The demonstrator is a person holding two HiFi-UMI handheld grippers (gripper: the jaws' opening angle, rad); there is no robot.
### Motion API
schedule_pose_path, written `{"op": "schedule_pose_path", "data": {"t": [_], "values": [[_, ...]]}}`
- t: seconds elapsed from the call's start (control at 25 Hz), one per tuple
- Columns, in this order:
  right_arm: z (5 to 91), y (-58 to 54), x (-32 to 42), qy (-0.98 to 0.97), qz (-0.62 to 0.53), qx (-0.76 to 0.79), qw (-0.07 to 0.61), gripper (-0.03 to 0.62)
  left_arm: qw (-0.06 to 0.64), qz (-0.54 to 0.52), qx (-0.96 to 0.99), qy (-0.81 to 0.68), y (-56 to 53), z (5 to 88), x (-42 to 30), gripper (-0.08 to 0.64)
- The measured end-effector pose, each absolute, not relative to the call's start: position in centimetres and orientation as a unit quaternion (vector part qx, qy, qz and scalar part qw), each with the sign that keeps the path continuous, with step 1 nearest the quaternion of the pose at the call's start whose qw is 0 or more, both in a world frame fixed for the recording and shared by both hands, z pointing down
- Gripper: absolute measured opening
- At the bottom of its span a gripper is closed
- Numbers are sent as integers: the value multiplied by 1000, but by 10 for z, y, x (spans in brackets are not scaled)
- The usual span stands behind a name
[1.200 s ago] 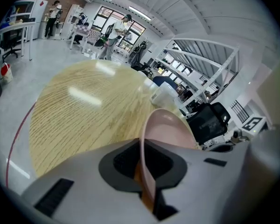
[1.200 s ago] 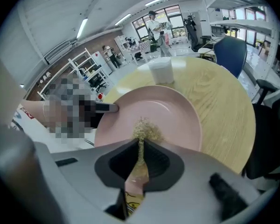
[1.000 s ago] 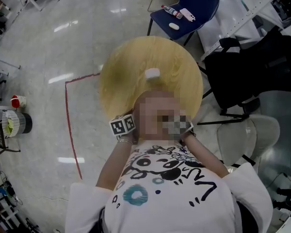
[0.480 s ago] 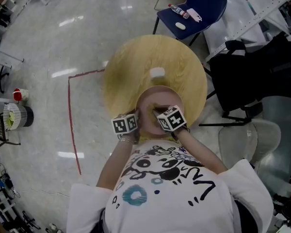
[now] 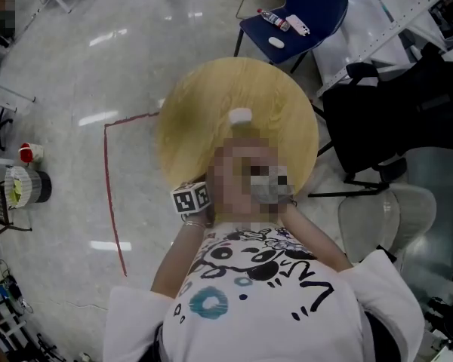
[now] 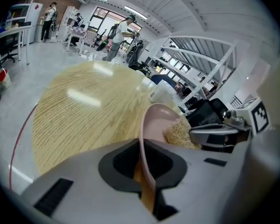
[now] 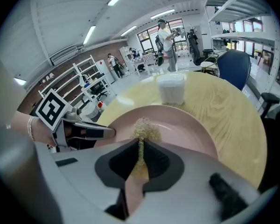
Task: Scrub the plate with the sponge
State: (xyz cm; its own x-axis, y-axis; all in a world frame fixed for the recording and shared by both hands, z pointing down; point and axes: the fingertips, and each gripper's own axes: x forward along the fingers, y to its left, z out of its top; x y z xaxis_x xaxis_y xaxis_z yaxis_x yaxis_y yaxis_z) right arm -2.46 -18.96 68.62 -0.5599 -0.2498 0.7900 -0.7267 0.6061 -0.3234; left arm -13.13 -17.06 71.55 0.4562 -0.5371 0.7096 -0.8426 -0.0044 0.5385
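The left gripper [image 6: 147,174] has its fingers [image 6: 116,164] pinched on the rim of the pink plate [image 6: 154,120], and the plate rises edge-on between them. Over on the right gripper [image 7: 139,161], the fingers [image 7: 161,164] are squeezed on the tan sponge [image 7: 147,129], and its frayed end is down on the plate's inner face, close to the middle. There's clear pink all round it out to the rim.

The plate sits toward the person's side of the round wooden surface [image 5: 204,111]. A small white container [image 7: 171,88] stands just beyond the plate's far rim, apart from it. Past that, bare wood runs to the far edge, with more of it open out to the left. Off the edge, a blue chair [image 5: 294,10] waits beyond, black gear [image 5: 392,111] crowds the right, and a red tape line [image 5: 109,194] marks the floor on the left.

From the head view only the left gripper's marker cube shows; plate, sponge and right gripper can't be made out there.
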Motion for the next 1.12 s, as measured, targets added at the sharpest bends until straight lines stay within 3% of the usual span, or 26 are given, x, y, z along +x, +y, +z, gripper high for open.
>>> {"op": "schedule_pose_path", "data": {"t": [0.24,0.56,0.76,1.12], "values": [[670,-178,-23,-842,332,266,331,46,464,169,716,-494,-162,704,-134,30],[660,-175,-12,-847,321,272,324,46,422,190,722,-515,-158,687,-153,83],[641,-182,-3,-854,308,287,305,46,382,204,728,-532,-159,664,-166,48],[572,-199,8,-887,248,311,234,46,311,128,792,-510,-188,582,-153,15]]}}
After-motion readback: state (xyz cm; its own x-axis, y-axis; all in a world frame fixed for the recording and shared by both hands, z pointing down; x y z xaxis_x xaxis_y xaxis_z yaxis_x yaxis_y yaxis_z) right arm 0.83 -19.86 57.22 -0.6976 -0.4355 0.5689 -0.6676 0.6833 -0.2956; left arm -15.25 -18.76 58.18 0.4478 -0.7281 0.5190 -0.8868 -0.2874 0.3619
